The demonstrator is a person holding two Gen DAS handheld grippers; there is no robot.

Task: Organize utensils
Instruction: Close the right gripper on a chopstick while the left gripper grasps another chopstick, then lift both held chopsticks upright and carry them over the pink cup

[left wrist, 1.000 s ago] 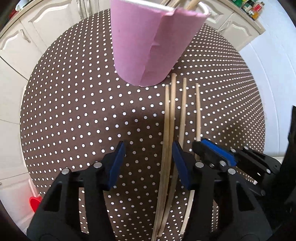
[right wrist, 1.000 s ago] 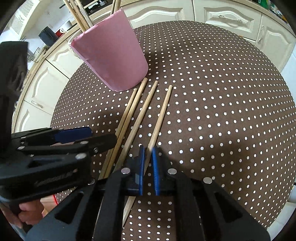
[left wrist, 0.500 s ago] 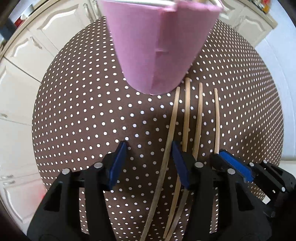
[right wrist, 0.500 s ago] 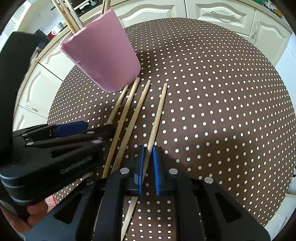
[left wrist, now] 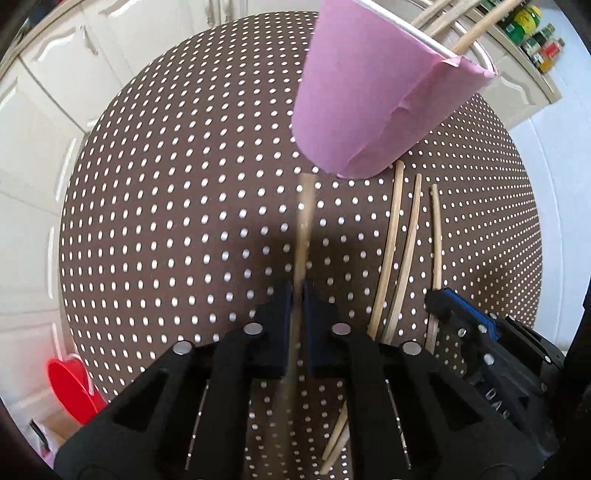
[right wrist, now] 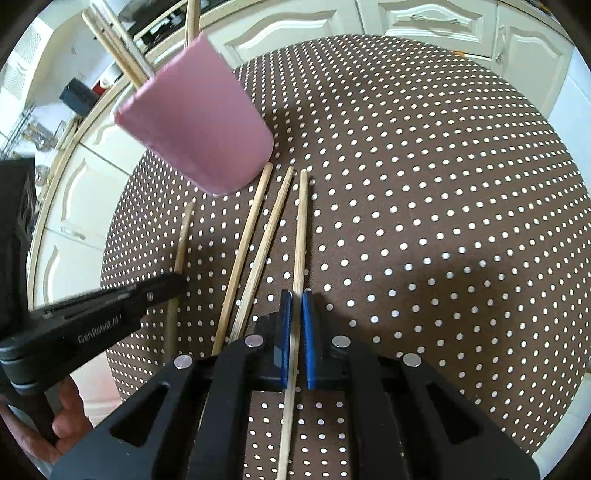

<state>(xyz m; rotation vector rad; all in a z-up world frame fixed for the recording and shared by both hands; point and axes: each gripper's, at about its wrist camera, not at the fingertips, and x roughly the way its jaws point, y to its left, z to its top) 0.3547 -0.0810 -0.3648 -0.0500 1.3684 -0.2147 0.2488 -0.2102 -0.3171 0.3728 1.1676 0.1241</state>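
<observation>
A pink cup [left wrist: 373, 99] [right wrist: 199, 125] stands on the brown polka-dot table [left wrist: 177, 206] with several wooden chopsticks in it. My left gripper [left wrist: 297, 291] is shut on one chopstick [left wrist: 304, 225], which points toward the cup's base; it also shows in the right wrist view [right wrist: 181, 243]. My right gripper [right wrist: 296, 295] is shut on the rightmost chopstick [right wrist: 300, 229]. Two more chopsticks [right wrist: 255, 243] lie on the table between the held ones. The right gripper shows in the left wrist view [left wrist: 454, 306] at the lower right.
White kitchen cabinets [right wrist: 424, 26] surround the round table. A red object [left wrist: 70, 387] lies below the table's left edge. Spice jars [left wrist: 535, 40] stand on a counter at the far right.
My left gripper has shut on the leftmost chopstick and moved it left, apart from the others. My right gripper stays shut on its chopstick.
</observation>
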